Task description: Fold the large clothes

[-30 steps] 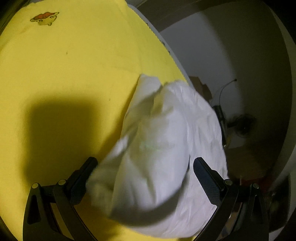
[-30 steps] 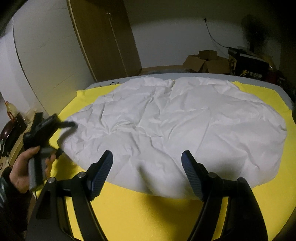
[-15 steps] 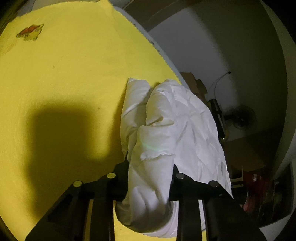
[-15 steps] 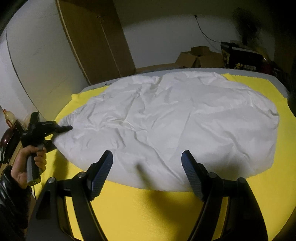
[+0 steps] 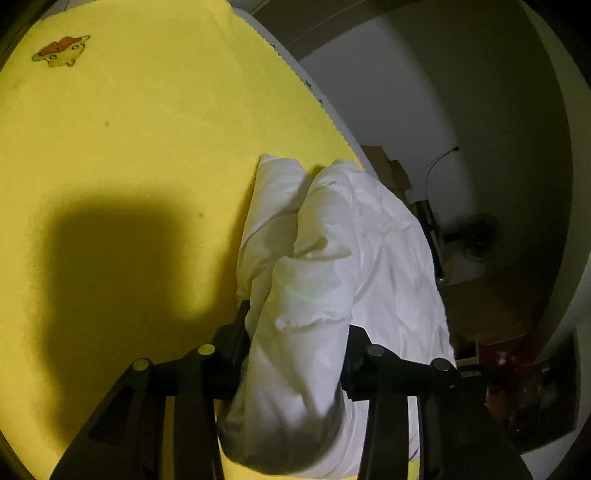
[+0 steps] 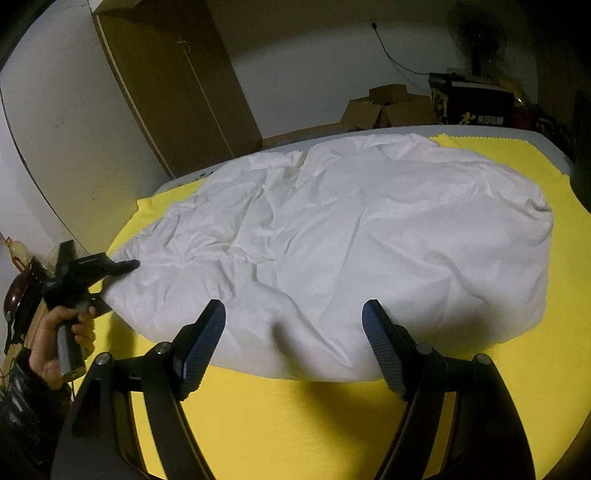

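One white garment (image 6: 351, 236), puffy and soft, of thin cloth creased all over with fine wrinkles, lies spread on a yellow cloth (image 6: 295, 417) that covers the bed (image 6: 517, 131); the yellow cloth is matte and smooth, with a zigzag-cut edge along the far side, and it bears one small cartoon print (image 5: 61, 53) near its far left corner in the left wrist view. The garment takes up most of the middle of the bed, its far edge reaching the far edge of the yellow cloth, its near edge rounded and padded-looking. The left tongs (image 5: 295, 354) are closed down narrow on a bunched, rolled fold at the garment's left end, the cloth bulging thick between the black fingers and hanging over them toward the camera; in the right wrist view the same tongs (image 6: 122, 267) are seen at the left edge of the bed, gripped by a bare hand (image 6: 64, 339) in a dark sleeve. The right tongs (image 6: 293, 343) stand wide apart, holding nothing, their two ribbed dark blue pads (image 6: 380, 343) poised above the garment's near edge; whether they touch it cannot be told. Beyond the bed stand one tall brown wardrobe (image 6: 177, 85), several cardboard boxes (image 6: 388, 107), one black box (image 6: 472, 105) and one standing fan (image 6: 476, 33).
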Available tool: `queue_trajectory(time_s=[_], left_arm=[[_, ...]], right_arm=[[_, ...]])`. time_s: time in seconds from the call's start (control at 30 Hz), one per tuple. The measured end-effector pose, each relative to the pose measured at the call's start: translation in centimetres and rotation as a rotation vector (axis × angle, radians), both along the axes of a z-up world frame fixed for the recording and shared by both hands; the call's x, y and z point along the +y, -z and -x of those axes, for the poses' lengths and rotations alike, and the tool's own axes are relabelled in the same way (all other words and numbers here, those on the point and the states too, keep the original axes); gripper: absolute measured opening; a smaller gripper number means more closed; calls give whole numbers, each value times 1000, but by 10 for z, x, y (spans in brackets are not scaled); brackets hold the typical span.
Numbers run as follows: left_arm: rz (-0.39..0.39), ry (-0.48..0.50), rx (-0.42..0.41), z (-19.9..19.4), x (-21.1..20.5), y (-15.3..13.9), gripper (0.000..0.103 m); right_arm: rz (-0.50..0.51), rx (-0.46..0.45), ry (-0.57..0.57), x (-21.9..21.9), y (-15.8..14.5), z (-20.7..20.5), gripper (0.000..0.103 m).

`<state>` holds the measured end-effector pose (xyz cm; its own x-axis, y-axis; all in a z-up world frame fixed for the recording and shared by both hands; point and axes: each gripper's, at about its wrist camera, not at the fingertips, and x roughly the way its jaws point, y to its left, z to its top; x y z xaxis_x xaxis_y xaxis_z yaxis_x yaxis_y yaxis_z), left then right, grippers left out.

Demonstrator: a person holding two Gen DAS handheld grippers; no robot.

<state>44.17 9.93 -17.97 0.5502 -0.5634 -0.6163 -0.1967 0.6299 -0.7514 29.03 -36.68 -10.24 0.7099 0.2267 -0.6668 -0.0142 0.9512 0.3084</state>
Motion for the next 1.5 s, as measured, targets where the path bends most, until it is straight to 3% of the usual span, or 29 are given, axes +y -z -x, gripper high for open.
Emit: queue_trajectory(time_s=[0.07,0.13,0.23,0.53,0.7,0.73,0.83,0.9,0.93,0.97,1.03,1.1,1.23,1.3,1.37,1.43,1.5], left_arm=[[-5,17,-18,-3,0,-3,36],[-21,51,-46,-6,-3,-9,22],[-38,80,-66,-6,-6,-13,15],[-206,144,-237,14,-26,-69,13],[-243,150,-257,13,-35,-83,13],[-245,144,-249,13,-34,-81,13],[-243,136,-240,24,-26,-77,13],[-248,132,-243,27,-29,-79,13],[-258,135,-252,28,-30,-82,13],[-269,141,-265,30,-32,-87,13],[-287,150,-289,32,-41,-99,13],[-298,156,-316,34,-45,-108,13],[-303,162,-360,41,-60,-131,13],[-306,165,-375,42,-67,-139,13],[-304,168,-386,44,-74,-144,13],[-312,166,-389,47,-80,-145,13],[-319,155,-393,51,-84,-148,13]], right_arm=[[4,2,2,0,0,1,77],[8,4,7,-1,0,2,77],[11,2,17,-1,-2,2,77],[5,4,10,4,-4,-8,77],[18,-83,7,20,-32,-61,77],[-22,-88,-9,25,-30,-86,74],[-181,22,-17,28,4,-146,19],[-235,134,40,26,38,-178,17],[-213,203,41,30,63,-196,11],[-196,203,41,31,68,-200,9],[-168,213,18,34,62,-196,14],[-209,195,4,25,46,-178,14],[-160,53,24,-2,6,-104,49],[-144,84,-2,3,15,-93,49],[-176,175,-84,19,45,-99,46],[-11,161,-124,45,66,-108,46],[67,158,-135,59,65,-108,48]])
